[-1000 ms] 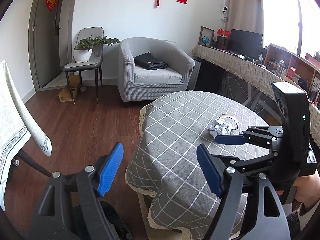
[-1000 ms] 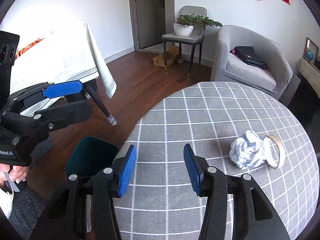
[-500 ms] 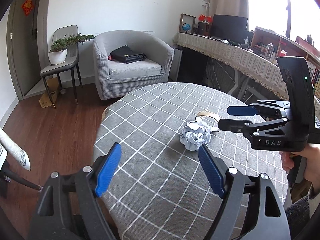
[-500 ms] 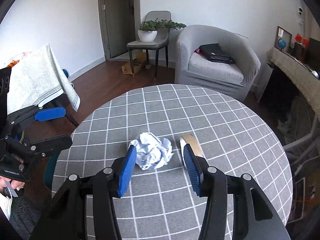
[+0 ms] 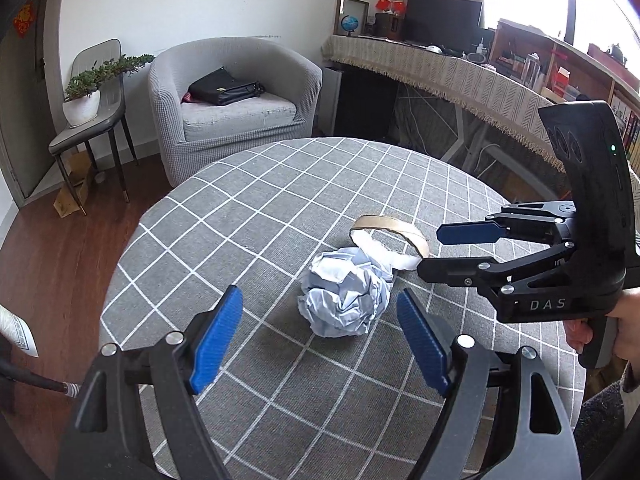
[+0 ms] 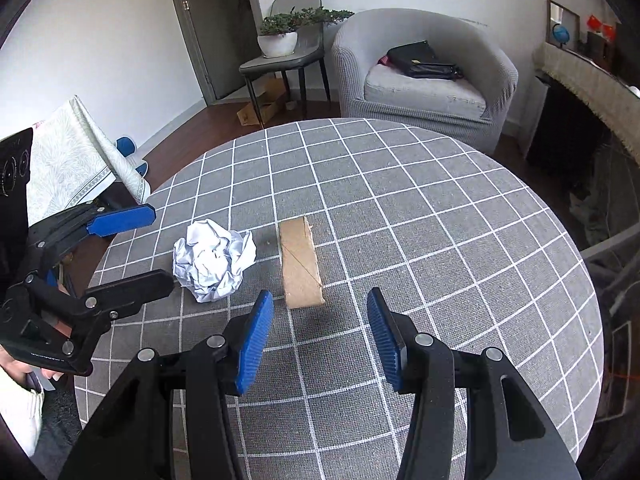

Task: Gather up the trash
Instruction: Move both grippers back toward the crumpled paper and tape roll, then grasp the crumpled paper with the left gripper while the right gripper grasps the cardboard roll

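A round table (image 5: 248,216) under a grey checked cloth is filling both wrist views, with a grey armchair (image 5: 236,96) standing beyond its far edge. On the cloth, a crumpled ball of white paper (image 5: 344,296) is lying touching a brown cardboard ring (image 5: 394,226), the ring on its far right side in the left wrist view.

The left gripper (image 5: 320,336) is hanging just short of the paper ball, its blue pads spread wider than the ball and closing on nothing. The right gripper (image 6: 320,336) is pointing at the near end of the cardboard ring (image 6: 300,264), its jaws standing half open and empty, the ring not yet between them.

The risk, as I judge it, is crowding: the two claws are working close together, so one could be knocking the other's piece away. The light ring could also be tipping or sliding if a single pad is reaching it first, and the ball could be rolling off a grazing pad.

Compared with a second earlier, both grippers are now sitting over the table and lined up on the trash, where before the left one was hanging off the table's near edge and the right one was aimed left of the paper.
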`<move>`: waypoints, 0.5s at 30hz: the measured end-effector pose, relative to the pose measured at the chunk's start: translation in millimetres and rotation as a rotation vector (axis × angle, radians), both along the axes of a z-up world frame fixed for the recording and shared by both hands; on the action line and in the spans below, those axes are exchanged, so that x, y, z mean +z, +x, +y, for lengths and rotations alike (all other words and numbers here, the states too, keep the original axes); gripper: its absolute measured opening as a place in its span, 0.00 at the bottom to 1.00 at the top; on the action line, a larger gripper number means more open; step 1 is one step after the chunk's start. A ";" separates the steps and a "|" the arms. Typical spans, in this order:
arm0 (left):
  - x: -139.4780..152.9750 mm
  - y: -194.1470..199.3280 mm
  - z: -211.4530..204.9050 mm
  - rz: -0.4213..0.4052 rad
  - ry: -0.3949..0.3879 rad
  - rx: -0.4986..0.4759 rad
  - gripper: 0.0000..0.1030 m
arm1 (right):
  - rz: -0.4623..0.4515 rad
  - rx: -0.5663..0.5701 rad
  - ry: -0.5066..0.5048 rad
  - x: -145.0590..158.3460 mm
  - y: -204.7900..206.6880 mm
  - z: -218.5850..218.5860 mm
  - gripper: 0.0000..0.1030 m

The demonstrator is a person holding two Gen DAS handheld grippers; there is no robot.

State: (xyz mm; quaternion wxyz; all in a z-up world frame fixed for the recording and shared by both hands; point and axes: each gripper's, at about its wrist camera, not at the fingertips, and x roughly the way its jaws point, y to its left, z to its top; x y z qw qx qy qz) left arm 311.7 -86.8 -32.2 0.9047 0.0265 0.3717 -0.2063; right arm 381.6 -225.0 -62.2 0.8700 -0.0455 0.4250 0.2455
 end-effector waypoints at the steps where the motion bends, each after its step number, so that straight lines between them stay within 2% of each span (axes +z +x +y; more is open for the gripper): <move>1: -0.4 1.9 -2.4 0.005 -0.007 -0.008 0.78 | 0.000 0.005 -0.002 0.7 -0.8 1.0 0.48; 4: -2.2 7.4 -6.5 0.012 -0.015 -0.015 0.72 | 0.001 0.013 -0.002 1.8 1.4 1.5 0.44; 9: -11.4 14.9 -11.4 0.053 -0.023 -0.028 0.56 | 0.014 0.024 0.003 0.4 7.0 2.9 0.42; 15: -13.6 14.9 -7.7 0.076 -0.055 -0.027 0.49 | 0.016 0.038 -0.001 -0.5 11.2 13.6 0.40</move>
